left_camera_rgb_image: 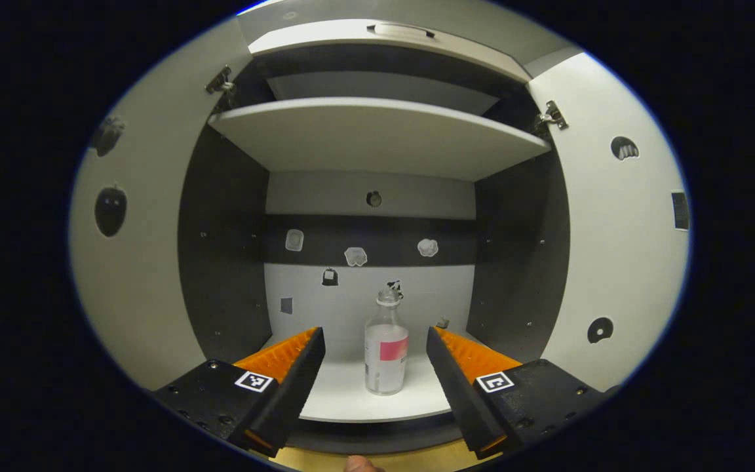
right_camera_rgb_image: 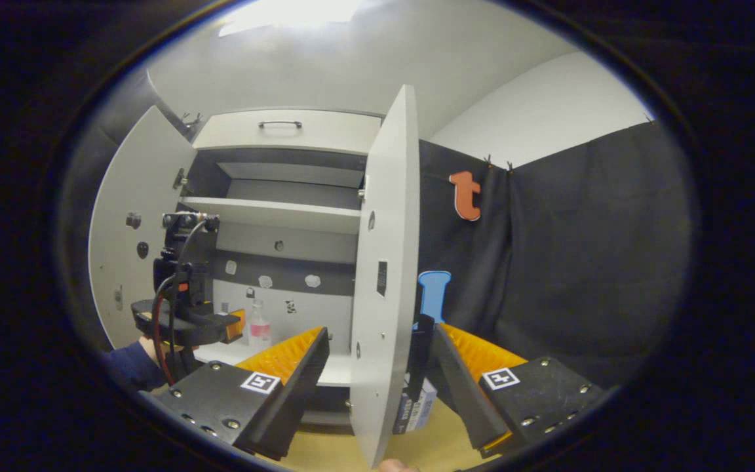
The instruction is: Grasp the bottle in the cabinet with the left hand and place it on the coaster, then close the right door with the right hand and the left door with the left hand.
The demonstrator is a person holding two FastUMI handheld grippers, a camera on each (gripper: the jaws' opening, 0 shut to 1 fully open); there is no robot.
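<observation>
A: Left gripper view first. The left claw (left_camera_rgb_image: pixel 375 357) is spread wide, and the bottle (left_camera_rgb_image: pixel 386 351) stands upright on the lower shelf (left_camera_rgb_image: pixel 345 393) between the two fingers (left_camera_rgb_image: pixel 289 367) but farther in, touching neither.

B: So nothing is held yet. What else is around it?

A: The cabinet's upper shelf (left_camera_rgb_image: pixel 377 134) is overhead, the left door (left_camera_rgb_image: pixel 135 262) and right door (left_camera_rgb_image: pixel 613 249) are swung open on either side, and small stickers dot the back wall (left_camera_rgb_image: pixel 358 255).

B: And the right gripper view?

A: The right claw (right_camera_rgb_image: pixel 381 364) is also spread, pinching nothing, with the edge of the right door (right_camera_rgb_image: pixel 381 275) standing between its fingers. Farther off, the left claw (right_camera_rgb_image: pixel 233 324) sits at the cabinet mouth just beside the bottle (right_camera_rgb_image: pixel 259 331). A strip of tabletop (right_camera_rgb_image: pixel 325 452) lies below. I can't make out the coaster.

B: What could go wrong?

A: I'd judge the bottle tall, narrow and light. If one finger reaches it before the other, it may tip or slide toward the back wall. Closing on the thin neck instead of the body could let it swing. And the right claw, so near the door, could nudge it against the left arm.
</observation>
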